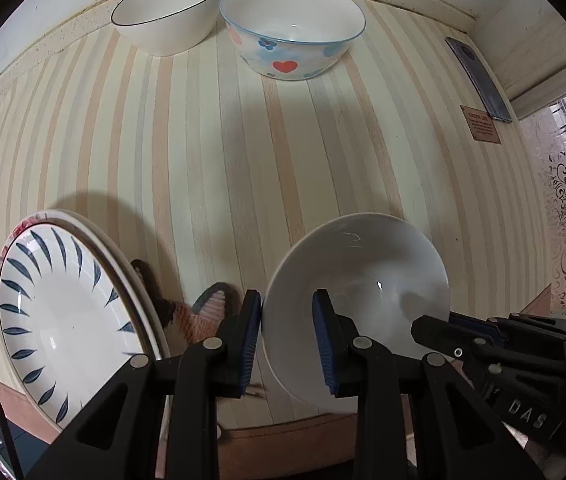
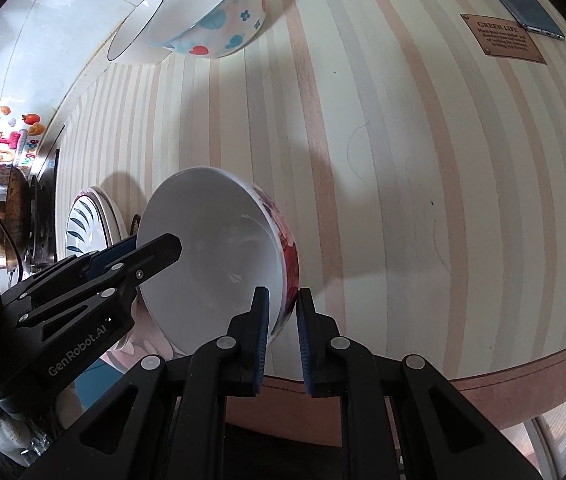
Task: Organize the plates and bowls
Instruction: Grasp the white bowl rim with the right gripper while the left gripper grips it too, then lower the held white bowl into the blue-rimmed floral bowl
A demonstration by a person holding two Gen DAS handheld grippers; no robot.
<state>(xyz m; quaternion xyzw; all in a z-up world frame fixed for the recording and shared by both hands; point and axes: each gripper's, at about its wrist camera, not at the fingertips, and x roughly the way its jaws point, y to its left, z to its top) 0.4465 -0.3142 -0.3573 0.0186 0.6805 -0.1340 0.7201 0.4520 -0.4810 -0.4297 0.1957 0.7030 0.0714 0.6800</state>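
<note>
Held bowl: a white bowl (image 1: 357, 304) with a red and dark pattern on its outside (image 2: 219, 264), tipped up on its side above the near edge of the striped table, its open face turned toward the left

Left claw: the left gripper (image 1: 287, 338) has one blue pad outside the rim and one inside the bowl, so the rim sits between its fingers; the pads look close on the wall, pinching it. In the right wrist view this gripper (image 2: 139, 256) reaches in from the left onto the bowl's rim

Right claw: the right gripper (image 2: 283, 334) has the bowl's lower rim between its two blue pads, one inside and one on the patterned outside, pinching it. In the left wrist view it (image 1: 443, 334) comes in from the right onto the bowl

Plates: a plate with dark blue leaf marks (image 1: 59, 320) lies on top of a plain white plate, at the near left of the table, just beside the held bowl (image 2: 83, 224)

Back bowls: a white bowl with a thin dark rim (image 1: 169, 12) and a bowl with hearts and blue flowers (image 1: 293, 30) stand side by side at the far edge, touching or nearly so, well apart from the held bowl

Table: a table cover with cream and tan stripes (image 1: 211, 152)

Other things: a dark phone (image 1: 479, 78) and a small brown label (image 1: 480, 124) lie at the far right
</note>
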